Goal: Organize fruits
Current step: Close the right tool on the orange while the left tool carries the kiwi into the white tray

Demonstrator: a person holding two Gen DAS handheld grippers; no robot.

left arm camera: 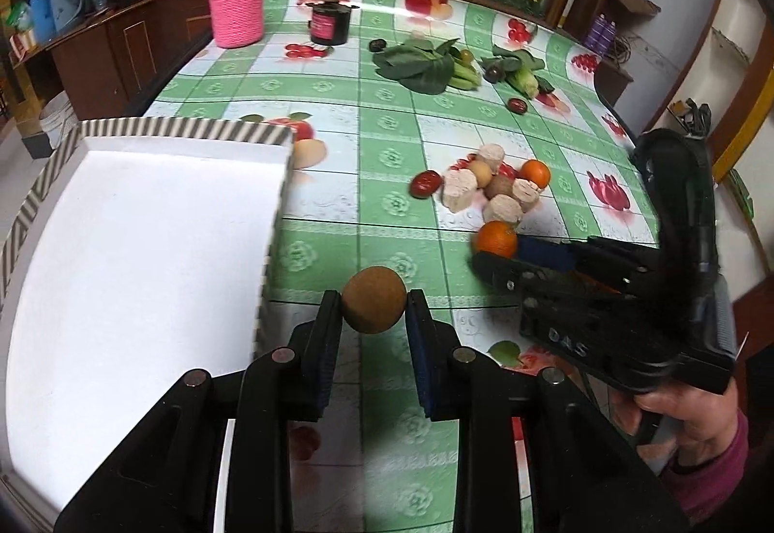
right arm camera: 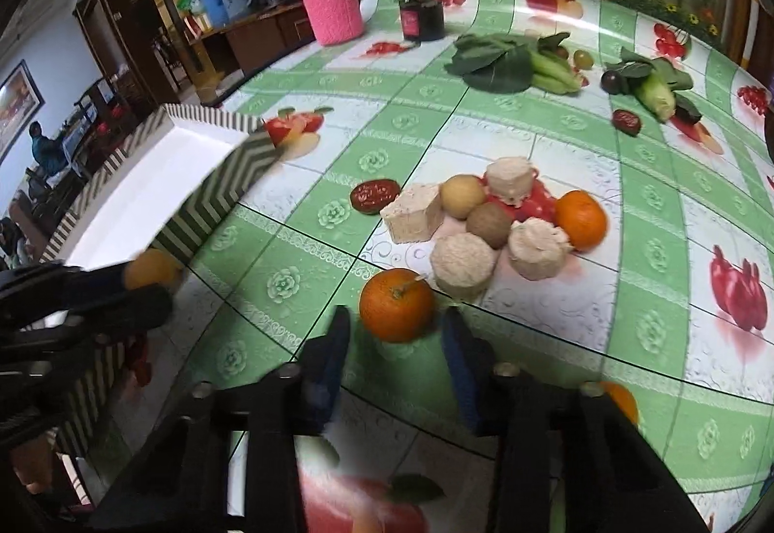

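My left gripper (left arm camera: 372,305) is shut on a round brown fruit (left arm camera: 373,298), held just right of the white tray with the striped rim (left arm camera: 121,272). The tray holds nothing. In the right wrist view the same gripper (right arm camera: 145,286) shows blurred at the left, by the tray's corner (right arm camera: 232,180). My right gripper (right arm camera: 395,320) is shut on an orange (right arm camera: 396,303) on the tablecloth, with a pad on each side of it. Behind it lies a pile (right arm camera: 488,218) of pale cylinder pieces, another orange (right arm camera: 580,218), a brown fruit, a yellow fruit and a red date (right arm camera: 373,195).
At the back stand a jar in a pink knitted sleeve (left arm camera: 237,8) and a dark jar (left arm camera: 330,22). Leafy greens (left arm camera: 425,66), more greens (left arm camera: 522,73) and dark dates (left arm camera: 517,104) lie mid-table. A hand (left arm camera: 687,412) holds the right gripper. The table edge curves along the right.
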